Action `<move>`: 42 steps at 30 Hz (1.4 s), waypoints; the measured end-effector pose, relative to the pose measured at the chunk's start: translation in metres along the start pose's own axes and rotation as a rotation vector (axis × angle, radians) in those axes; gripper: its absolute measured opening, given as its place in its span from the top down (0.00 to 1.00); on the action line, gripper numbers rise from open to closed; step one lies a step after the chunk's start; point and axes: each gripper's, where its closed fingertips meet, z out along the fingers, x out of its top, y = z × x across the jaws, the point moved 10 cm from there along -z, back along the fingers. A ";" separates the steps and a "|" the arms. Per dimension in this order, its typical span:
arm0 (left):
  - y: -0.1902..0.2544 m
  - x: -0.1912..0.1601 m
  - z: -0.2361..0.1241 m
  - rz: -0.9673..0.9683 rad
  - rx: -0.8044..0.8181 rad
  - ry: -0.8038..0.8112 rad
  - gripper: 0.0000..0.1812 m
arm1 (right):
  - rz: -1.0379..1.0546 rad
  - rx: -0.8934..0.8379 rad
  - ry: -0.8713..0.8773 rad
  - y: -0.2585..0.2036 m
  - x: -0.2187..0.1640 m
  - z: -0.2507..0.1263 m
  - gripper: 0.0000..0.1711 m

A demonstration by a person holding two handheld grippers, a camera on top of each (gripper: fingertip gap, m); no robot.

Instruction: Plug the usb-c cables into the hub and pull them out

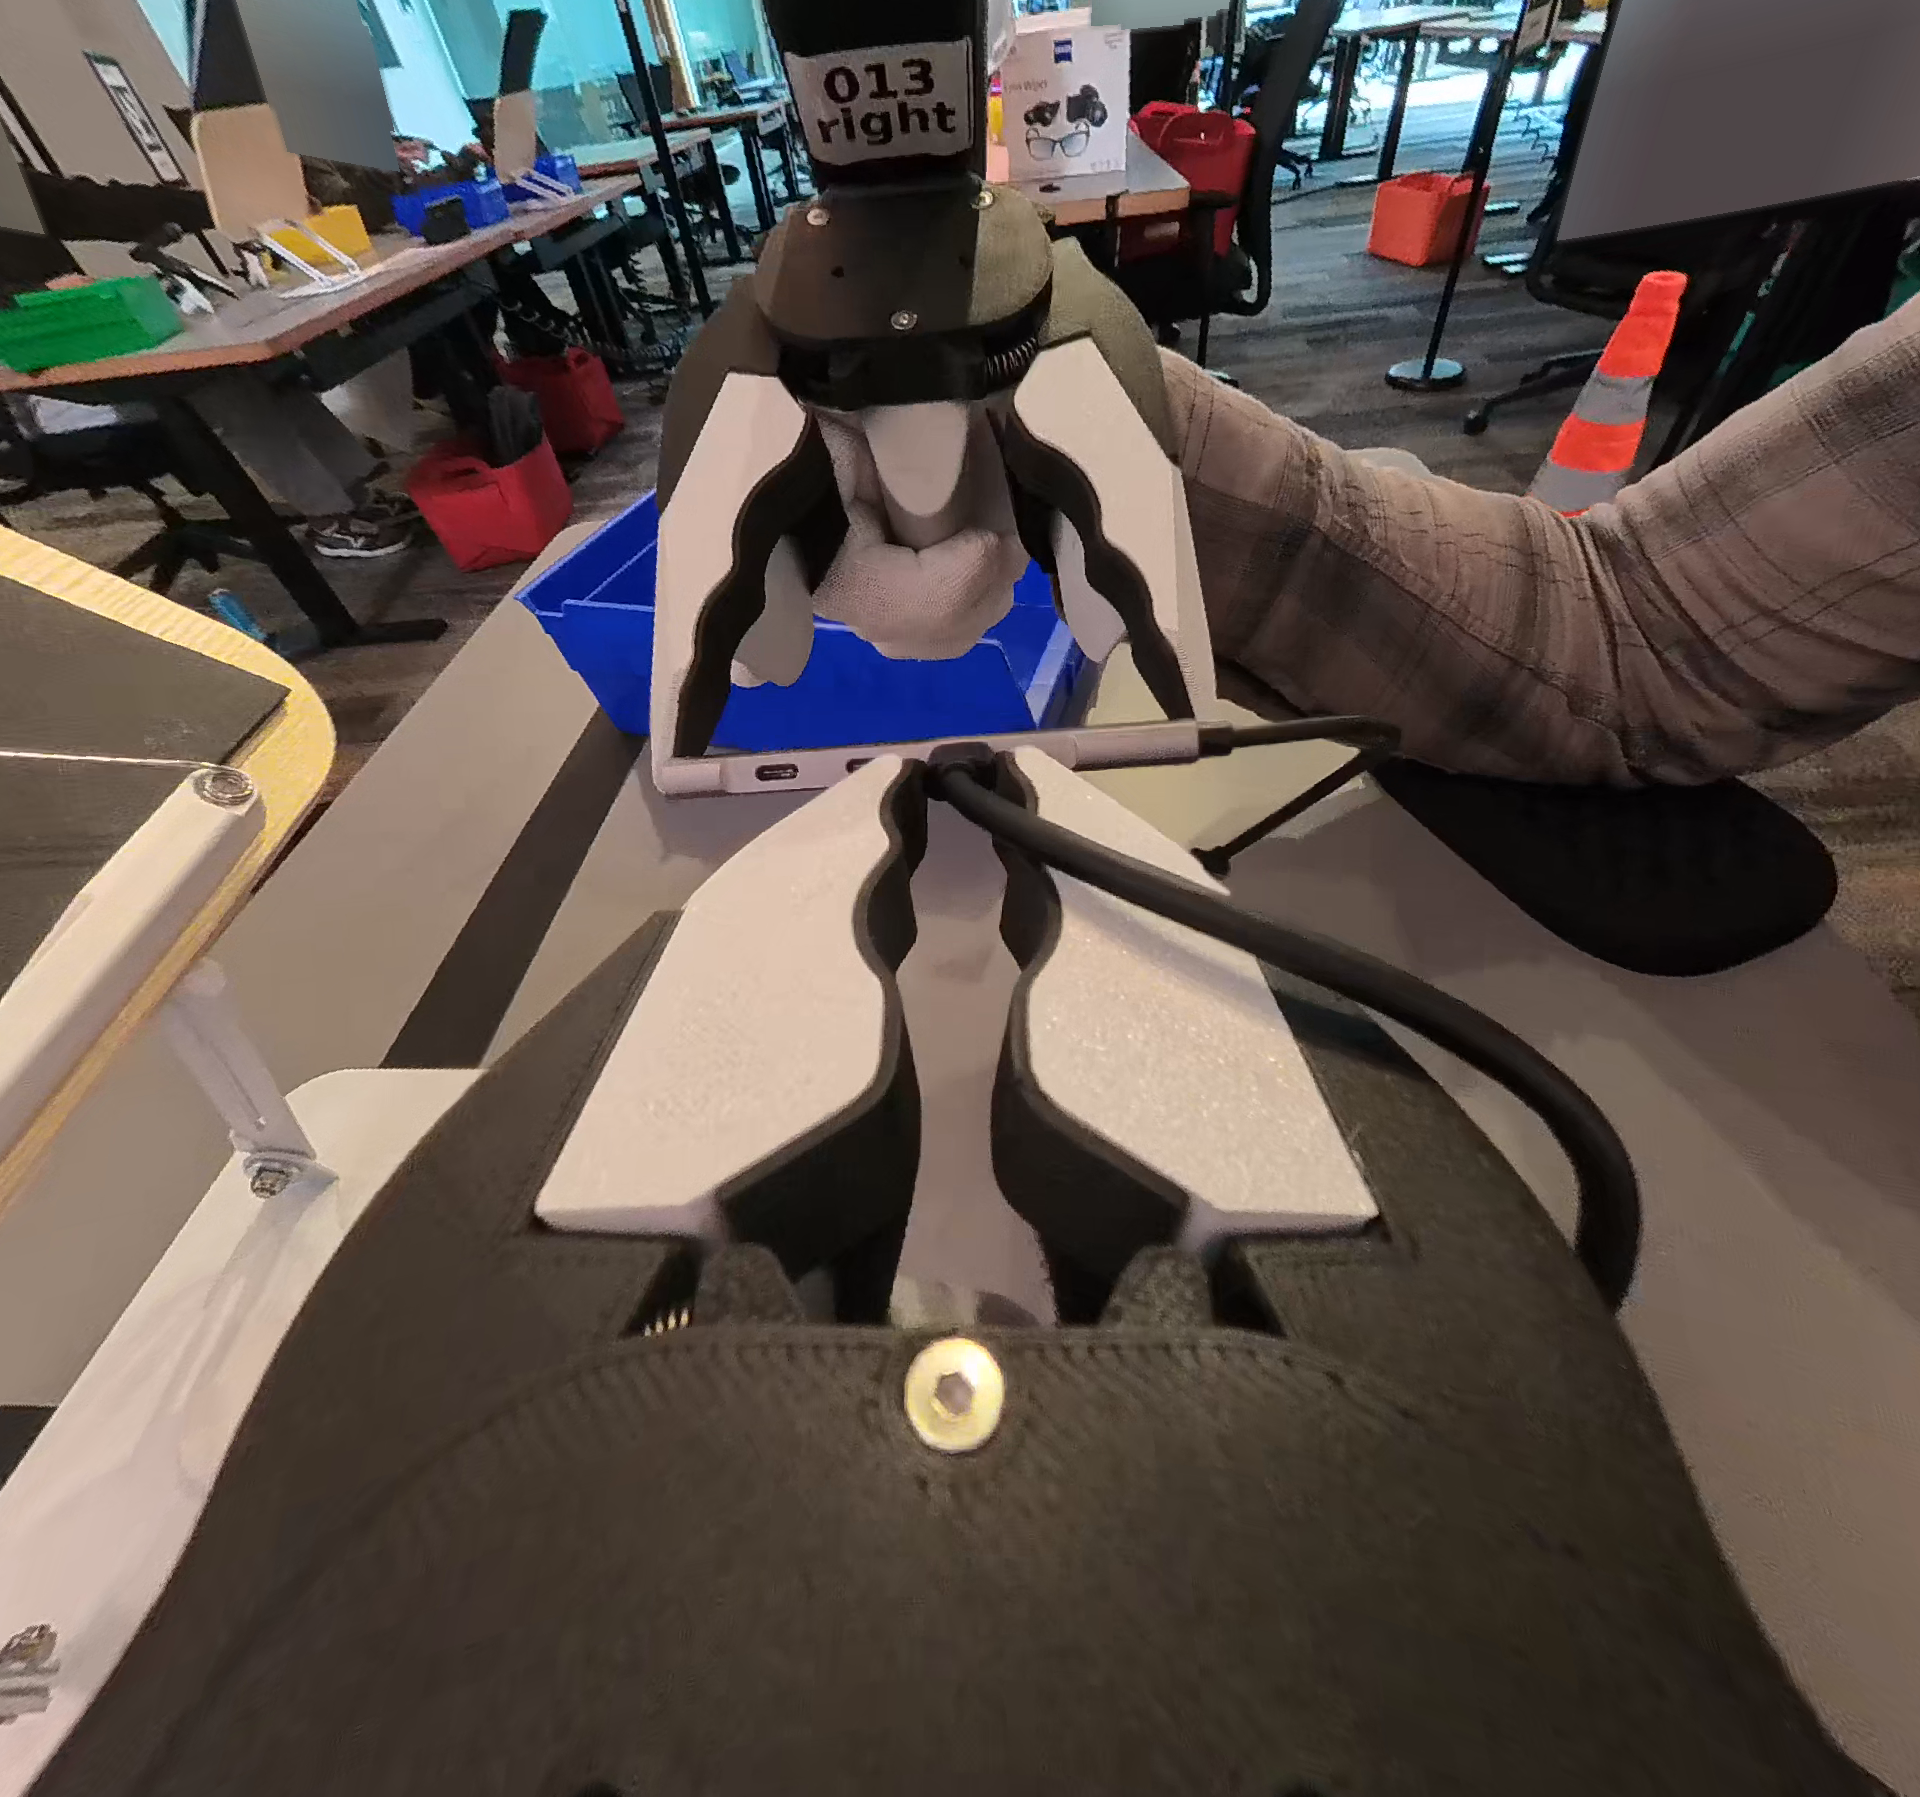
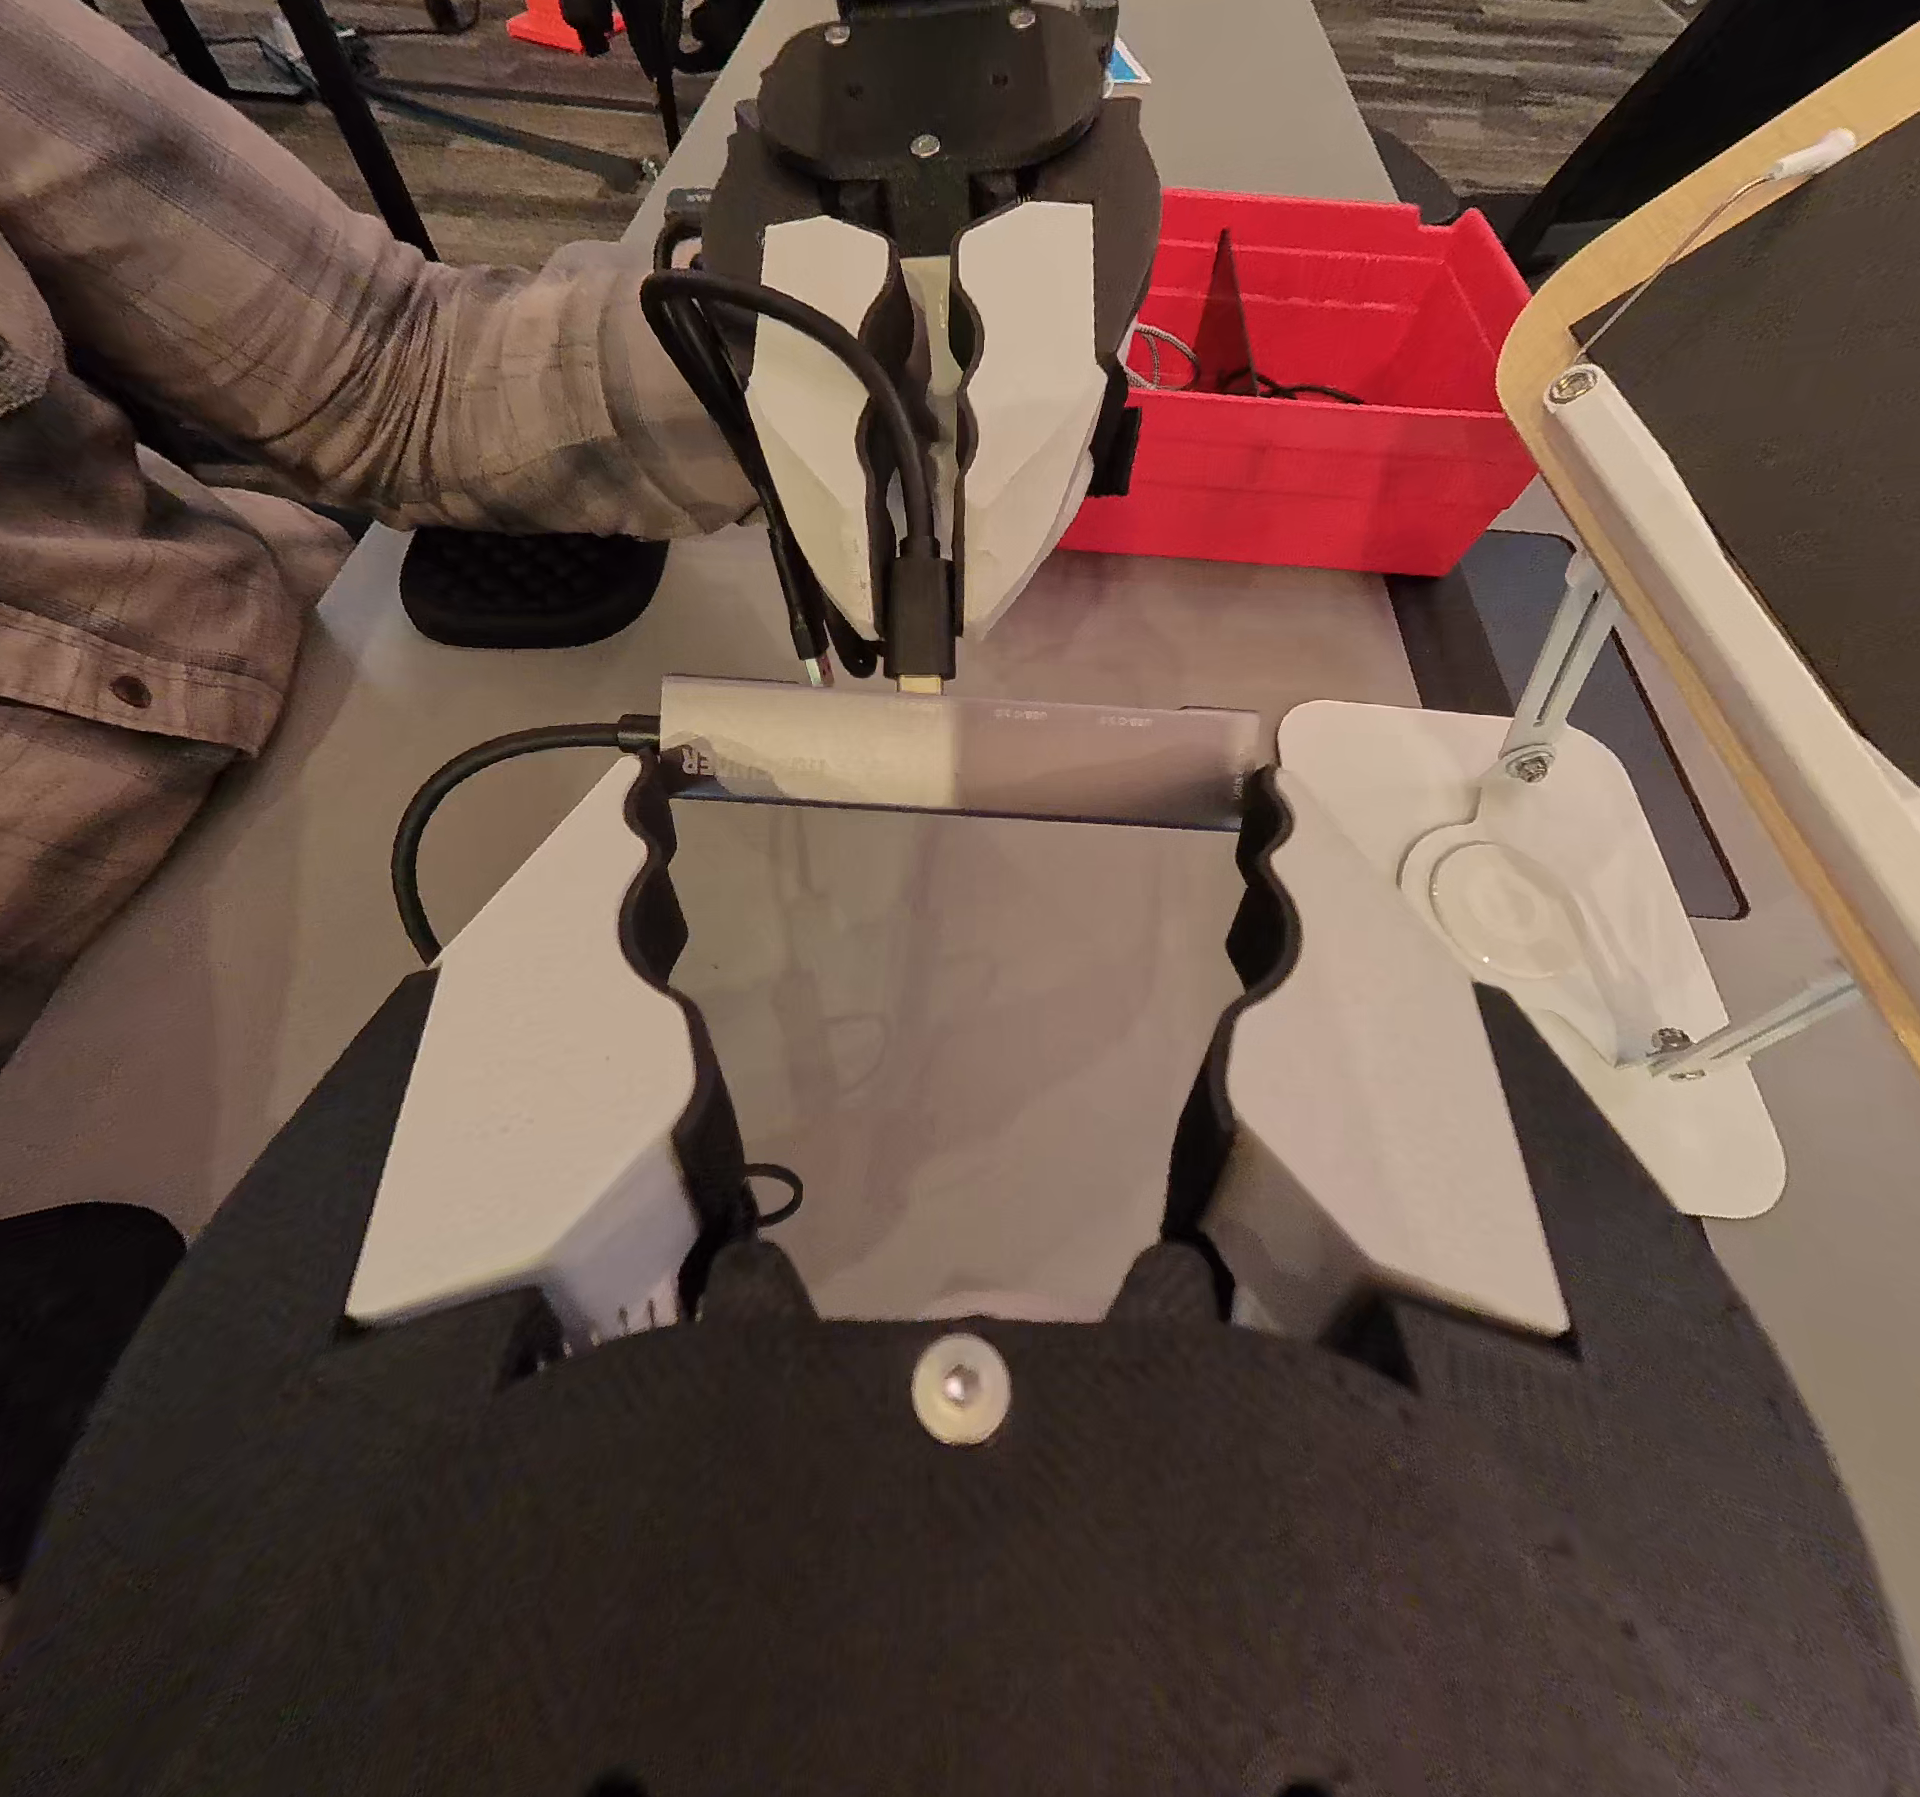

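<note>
Two tongs meet at the hub [image 2: 956, 750]: right tongs [image 2: 956, 802] clamp its ends, left tongs [image 2: 920, 594] grip a plug [image 2: 921, 620] perpendicular to its far edge, tip at a port.

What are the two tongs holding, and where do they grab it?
The left tongs pinch the black usb-c cable by its plug. The right tongs grip the grey hub by its two short ends.

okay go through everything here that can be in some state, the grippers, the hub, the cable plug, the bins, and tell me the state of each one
left gripper: shut on the cable plug.
right gripper: shut on the hub, holding its two ends.
hub: lying flat, held.
cable plug: metal tip at a hub port, partly showing.
red bin: open-topped, cables inside.
blue bin: open-topped, contents hidden.
</note>
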 end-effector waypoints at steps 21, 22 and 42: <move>0.000 -0.004 -0.003 0.008 -0.060 0.099 0.93 | -0.038 0.009 0.012 -0.005 0.007 0.001 0.38; 0.000 -0.004 -0.002 0.014 -0.049 0.100 0.93 | -0.037 0.003 0.011 -0.005 0.007 0.001 0.38; 0.001 -0.005 -0.002 0.002 -0.091 0.152 0.93 | -0.075 -0.023 -0.018 -0.012 0.013 -0.002 0.38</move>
